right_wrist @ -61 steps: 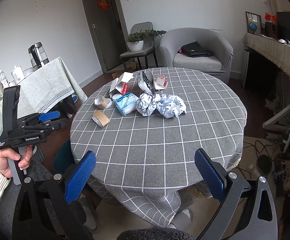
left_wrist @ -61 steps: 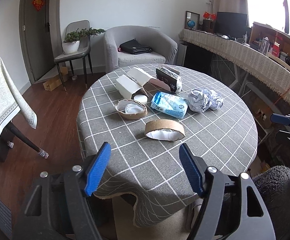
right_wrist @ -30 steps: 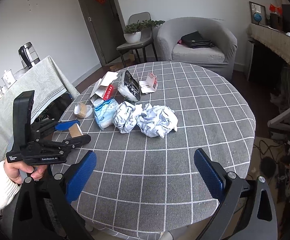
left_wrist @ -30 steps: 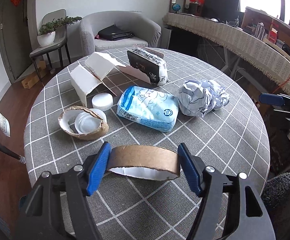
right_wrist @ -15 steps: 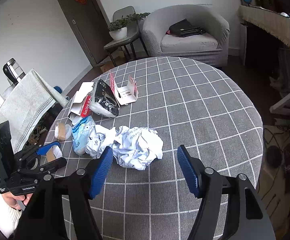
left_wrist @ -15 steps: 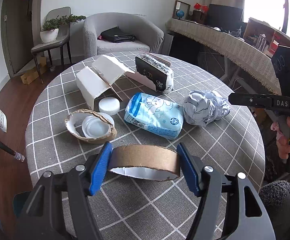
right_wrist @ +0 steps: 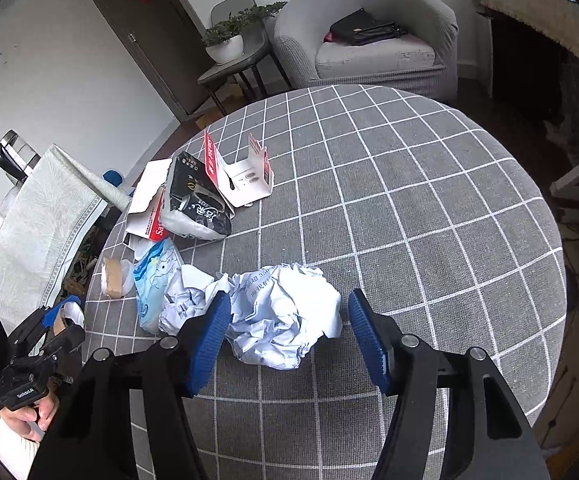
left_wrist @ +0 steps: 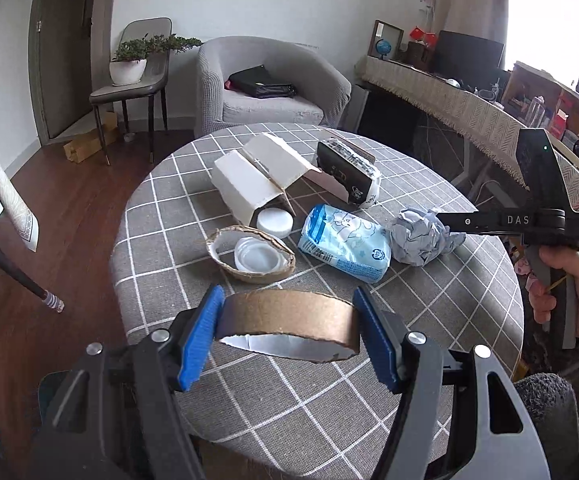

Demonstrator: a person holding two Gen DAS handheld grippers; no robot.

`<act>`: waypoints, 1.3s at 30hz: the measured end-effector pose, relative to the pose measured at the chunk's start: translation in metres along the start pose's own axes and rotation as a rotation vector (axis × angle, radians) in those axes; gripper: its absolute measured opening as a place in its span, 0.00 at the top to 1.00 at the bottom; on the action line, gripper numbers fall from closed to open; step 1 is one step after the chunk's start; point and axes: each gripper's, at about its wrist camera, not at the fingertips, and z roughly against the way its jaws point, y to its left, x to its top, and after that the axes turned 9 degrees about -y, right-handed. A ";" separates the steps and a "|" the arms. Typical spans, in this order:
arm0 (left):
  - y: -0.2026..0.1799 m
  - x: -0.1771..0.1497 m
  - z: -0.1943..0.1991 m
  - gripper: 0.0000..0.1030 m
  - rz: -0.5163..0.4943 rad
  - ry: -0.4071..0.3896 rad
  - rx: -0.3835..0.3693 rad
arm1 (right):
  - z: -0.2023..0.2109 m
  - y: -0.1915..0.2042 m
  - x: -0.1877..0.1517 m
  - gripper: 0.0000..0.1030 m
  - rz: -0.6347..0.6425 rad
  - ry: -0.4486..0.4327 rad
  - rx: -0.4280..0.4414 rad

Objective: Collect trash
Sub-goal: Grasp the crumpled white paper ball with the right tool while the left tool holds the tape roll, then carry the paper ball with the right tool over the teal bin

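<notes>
Left gripper clamped on a flattened brown cardboard ring, lower middle of the left wrist view, both blue pads pressed against its ends, lifted off the grey checked tablecloth. Just behind it, mid-frame: torn cardboard ring with a clear plastic lid inside, a white cap beside it, an open white carton, a light blue tissue pack, a black-and-white pouch further back.

Right gripper at lower middle of the right wrist view, jaws closing around a crumpled white paper ball. Left pad touching the paper, right pad just beside its edge with a small gap, so not gripped yet. Second crumpled paper ball just left of it, touching the tissue pack. Red-and-white box up at centre left, well apart from the gripper.

Hand holding the right gripper visible at the right edge of the left wrist view.
</notes>
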 end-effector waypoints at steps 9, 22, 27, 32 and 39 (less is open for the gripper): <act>0.031 -0.003 0.033 0.33 0.046 -0.001 0.091 | 0.006 0.016 0.000 0.64 0.013 -0.034 0.007; 0.101 -0.018 0.074 0.33 0.140 0.030 0.254 | 0.046 0.067 0.026 0.64 0.181 -0.165 -0.041; 0.134 -0.035 0.081 0.33 0.177 0.073 0.319 | 0.030 0.115 0.017 0.64 0.212 -0.137 0.060; 0.172 -0.055 0.086 0.33 0.235 0.112 0.365 | 0.006 0.169 0.005 0.64 0.242 -0.085 0.158; 0.217 -0.087 0.080 0.33 0.285 0.187 0.417 | -0.027 0.246 -0.016 0.64 0.310 -0.004 0.260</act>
